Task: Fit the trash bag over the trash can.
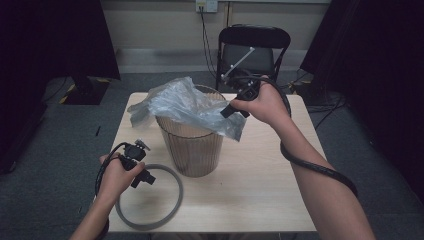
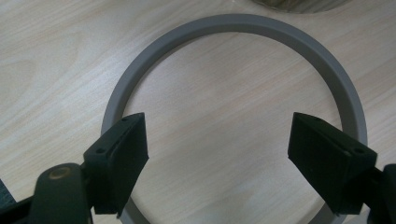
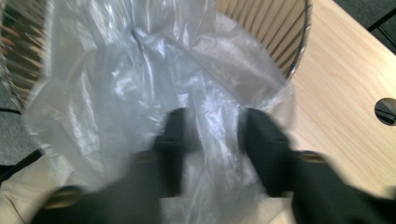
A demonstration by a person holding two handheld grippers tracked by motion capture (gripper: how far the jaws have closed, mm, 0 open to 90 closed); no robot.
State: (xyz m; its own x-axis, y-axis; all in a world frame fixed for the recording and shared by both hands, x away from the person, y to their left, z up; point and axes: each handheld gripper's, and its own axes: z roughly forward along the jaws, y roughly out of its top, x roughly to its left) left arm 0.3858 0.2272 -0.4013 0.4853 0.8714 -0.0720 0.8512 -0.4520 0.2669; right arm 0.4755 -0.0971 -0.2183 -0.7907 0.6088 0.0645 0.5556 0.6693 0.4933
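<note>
A clear plastic bag [image 1: 182, 102] lies crumpled over the mouth of a ribbed, see-through brown bin [image 1: 192, 147] in the middle of the table. My right gripper [image 1: 226, 112] is at the bin's right rim. In the right gripper view its jaws are drawn in on a creased fold of the bag [image 3: 140, 79], with a narrow gap between them and film draped over them [image 3: 214, 140]. A grey ring [image 1: 172, 192] lies flat at the table's front left. My left gripper [image 1: 145, 177] hovers over the ring [image 2: 233, 23], open wide with nothing between its fingers [image 2: 217, 154].
The wooden table [image 1: 260, 185] has bare room to the right of the bin. A black folding chair [image 1: 254, 47] stands behind the far edge. A cable hole [image 3: 386, 111] is cut into the tabletop. A cable [image 1: 320, 170] trails along the right forearm.
</note>
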